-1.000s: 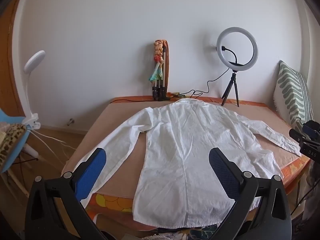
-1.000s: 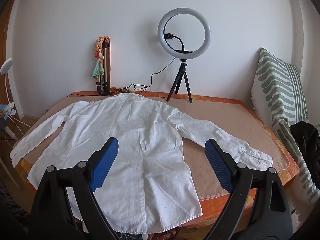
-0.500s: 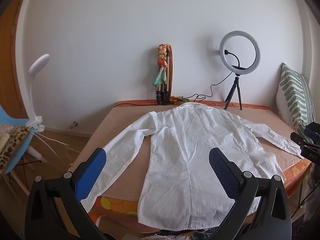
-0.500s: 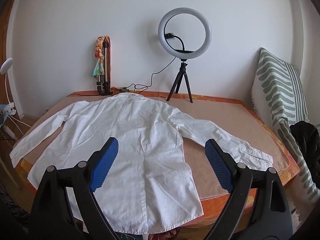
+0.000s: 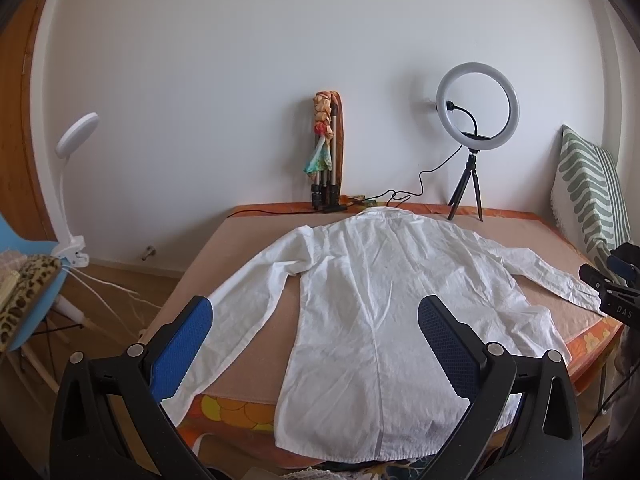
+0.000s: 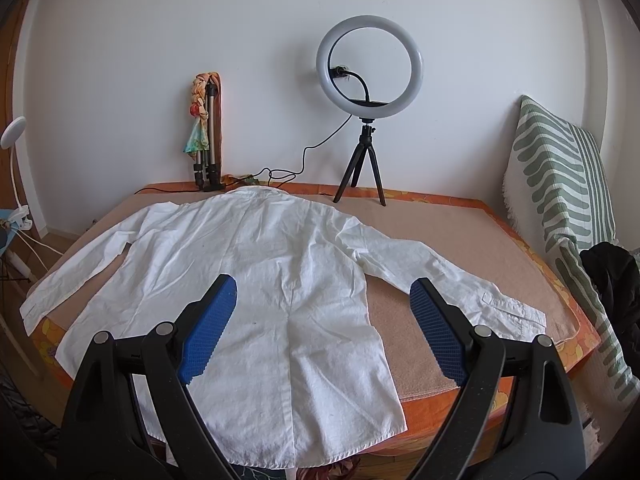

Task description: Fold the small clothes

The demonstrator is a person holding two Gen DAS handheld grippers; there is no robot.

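A white long-sleeved shirt (image 5: 384, 300) lies flat and creased, back side up, on the tan-covered bed (image 5: 256, 232), collar toward the wall, both sleeves spread out and its hem hanging over the near edge. Both the left gripper (image 5: 314, 344) and the right gripper (image 6: 322, 322) hover above the hem with their blue fingers (image 6: 210, 322) spread wide and empty. Only the left view shows the right gripper's black body marked "DAS", while only the right view shows a dark garment (image 6: 612, 280) beside the striped pillow (image 6: 560, 176).
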